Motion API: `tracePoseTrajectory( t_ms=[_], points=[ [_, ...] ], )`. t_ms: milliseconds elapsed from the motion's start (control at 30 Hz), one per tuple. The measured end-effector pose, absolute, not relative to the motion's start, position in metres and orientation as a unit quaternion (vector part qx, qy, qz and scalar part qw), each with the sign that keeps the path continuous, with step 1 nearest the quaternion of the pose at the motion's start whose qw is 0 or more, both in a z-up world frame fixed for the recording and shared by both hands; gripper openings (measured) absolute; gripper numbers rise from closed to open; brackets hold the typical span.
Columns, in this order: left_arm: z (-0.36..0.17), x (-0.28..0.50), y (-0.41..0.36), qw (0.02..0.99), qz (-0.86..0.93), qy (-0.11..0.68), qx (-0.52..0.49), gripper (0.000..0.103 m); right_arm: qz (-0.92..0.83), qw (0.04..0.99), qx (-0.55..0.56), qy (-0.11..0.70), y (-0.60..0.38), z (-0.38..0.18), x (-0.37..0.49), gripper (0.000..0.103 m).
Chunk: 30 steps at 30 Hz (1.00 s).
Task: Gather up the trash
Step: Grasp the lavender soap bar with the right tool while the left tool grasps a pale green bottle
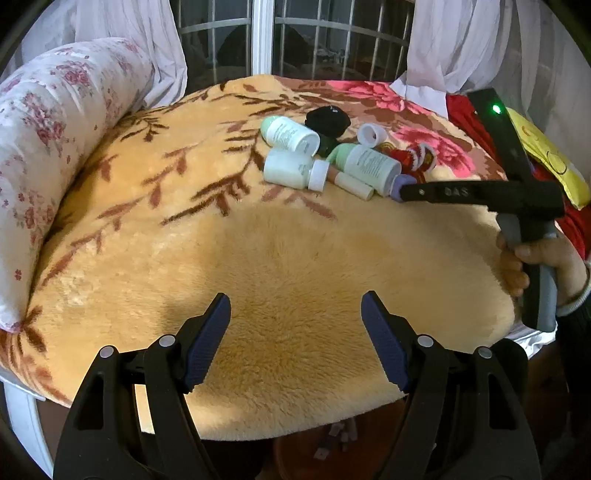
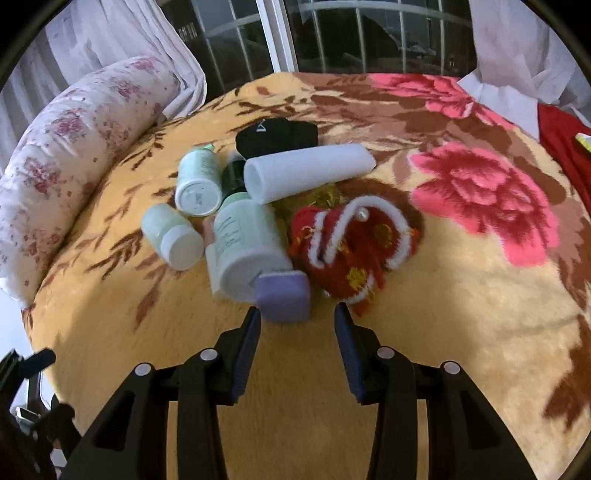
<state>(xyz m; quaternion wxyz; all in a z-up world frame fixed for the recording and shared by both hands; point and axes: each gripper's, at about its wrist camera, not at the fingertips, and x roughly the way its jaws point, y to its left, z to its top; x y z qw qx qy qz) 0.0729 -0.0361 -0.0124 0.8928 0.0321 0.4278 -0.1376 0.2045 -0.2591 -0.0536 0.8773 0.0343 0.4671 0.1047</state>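
A heap of trash lies on the blanket-covered bed: a small purple box (image 2: 283, 298), a large pale green bottle (image 2: 246, 247), two smaller white bottles (image 2: 171, 236) (image 2: 196, 184), a white foam roll (image 2: 308, 171), a black cloth (image 2: 277, 137) and a red and white knitted ornament (image 2: 351, 247). My right gripper (image 2: 297, 317) is open, its fingertips just short of the purple box, one on each side. In the left wrist view the heap (image 1: 325, 158) lies far ahead, with the right gripper (image 1: 402, 192) reaching in from the right. My left gripper (image 1: 295, 306) is open and empty over bare blanket.
A floral bolster pillow (image 1: 48, 147) runs along the bed's left side. White curtains (image 1: 461, 40) and a barred window (image 1: 295, 33) stand behind the bed. Red cloth (image 1: 465, 110) and a yellow bag (image 1: 546, 155) lie at the right edge.
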Motion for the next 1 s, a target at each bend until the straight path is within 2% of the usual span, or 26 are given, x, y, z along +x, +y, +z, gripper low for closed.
tracePoseTrajectory(
  t_ms=[200, 267, 567, 833, 1000],
  points=[
    [-0.017, 0.076, -0.035, 0.890, -0.137, 0.434, 0.027, 0.072, 0.103, 0.876, 0.013, 0.471, -0.245, -0.059, 0.217, 0.041],
    [-0.020, 0.076, -0.036, 0.888, -0.137, 0.439, 0.026, 0.072, 0.094, 0.876, 0.007, 0.473, -0.243, -0.062, 0.219, 0.032],
    [-0.024, 0.094, -0.039, 0.882, -0.132, 0.452, -0.004, 0.072, 0.091, 0.898, 0.052, 0.427, -0.264, -0.057, 0.186, 0.032],
    [-0.016, 0.162, -0.060, 0.884, -0.086, 0.458, -0.044, 0.072, 0.094, 0.902, 0.100, 0.410, -0.289, -0.063, 0.174, 0.032],
    [-0.018, 0.215, -0.062, 0.867, -0.037, 0.477, -0.138, 0.072, 0.097, 0.904, 0.095, 0.404, -0.289, -0.065, 0.176, 0.032]
  ],
)
